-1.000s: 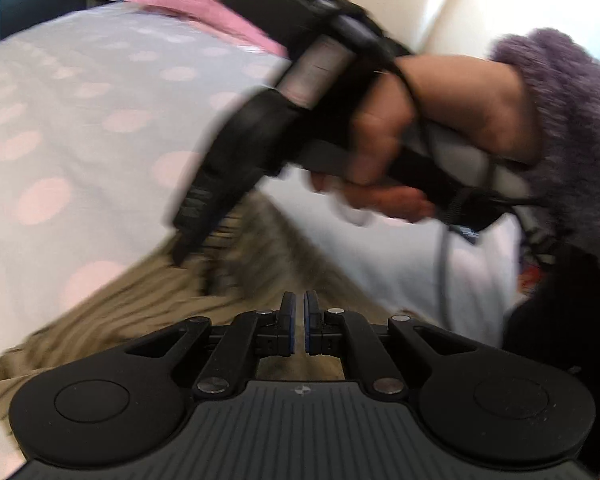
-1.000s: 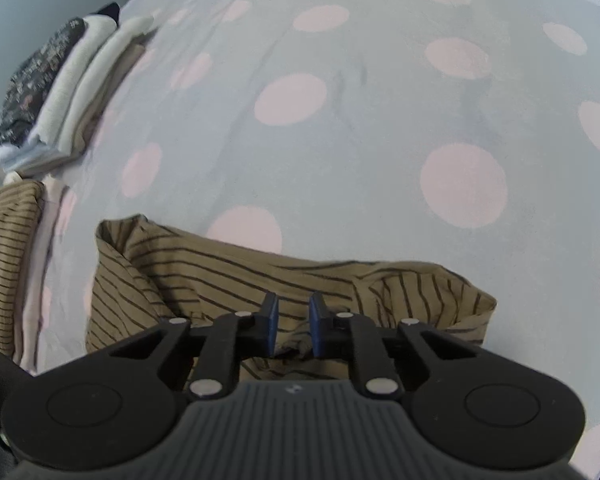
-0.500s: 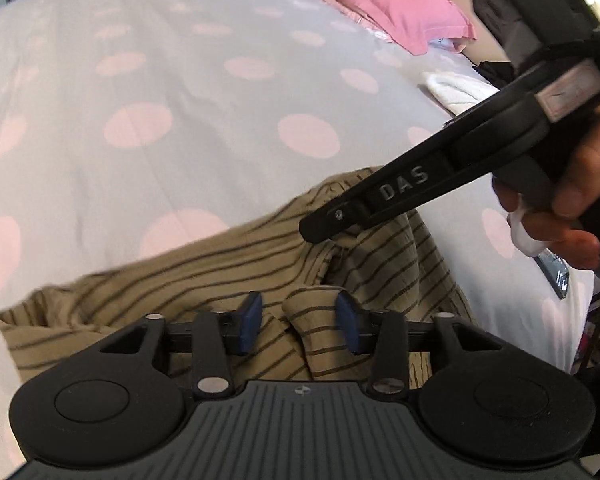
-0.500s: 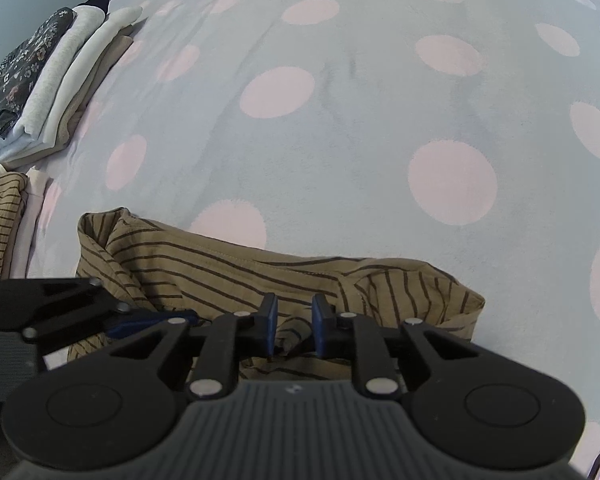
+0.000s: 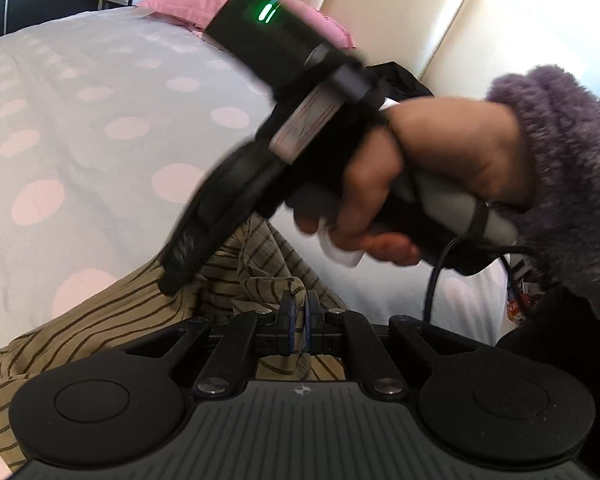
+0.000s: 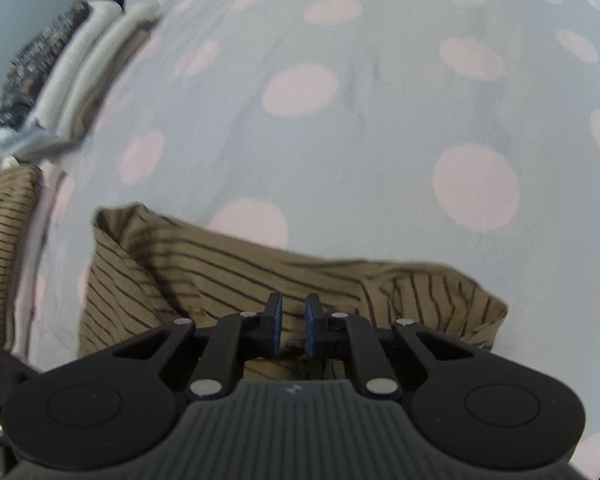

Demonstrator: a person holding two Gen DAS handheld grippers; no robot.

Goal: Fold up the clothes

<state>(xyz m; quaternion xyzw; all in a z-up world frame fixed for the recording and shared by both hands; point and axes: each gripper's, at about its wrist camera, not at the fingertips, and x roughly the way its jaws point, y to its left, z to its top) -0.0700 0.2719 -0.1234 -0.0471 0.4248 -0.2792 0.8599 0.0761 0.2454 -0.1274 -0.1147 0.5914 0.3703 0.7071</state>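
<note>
Left wrist view: the left gripper point(image 5: 299, 312) has its blue pads pinched together on a raised fold of the tan striped garment point(image 5: 112, 320), which lies crumpled on the polka-dot bedspread point(image 5: 100, 140) at the near edge of the bed. The cloth bunches up between and behind the pads, so how much of it is caught cannot be made out. Above it, the right gripper point(image 5: 180, 276) slants down from the upper right, its tip on or just over the garment (motion blur smears the tip, and the jaws cannot be read from here). A hand point(image 5: 420, 184) wraps its grey handle, with a fuzzy purple sleeve point(image 5: 560, 180) cut off at the right edge. A cable point(image 5: 436, 280) loops down from the handle. A pink pillow point(image 5: 188, 0) sits at the far end of the bed, partly hidden by the gripper's body, before a cream padded headboard point(image 5: 400, 12).

Right wrist view: the right gripper point(image 6: 293, 320) points steeply down at the garment point(image 6: 220, 272), its jaws narrow and closing. Striped cloth shows in the gap between the pads, but whether they press on it is hard to tell, since the contact lies in shadow. The garment stretches across the lower frame, its near edge hidden under the gripper's body. At the far left, blurred, a stack of folded clothes point(image 6: 60, 72) rests on the bedspread point(image 6: 380, 120). Another folded striped piece point(image 6: 8, 240) is cut off by the frame edge.
</note>
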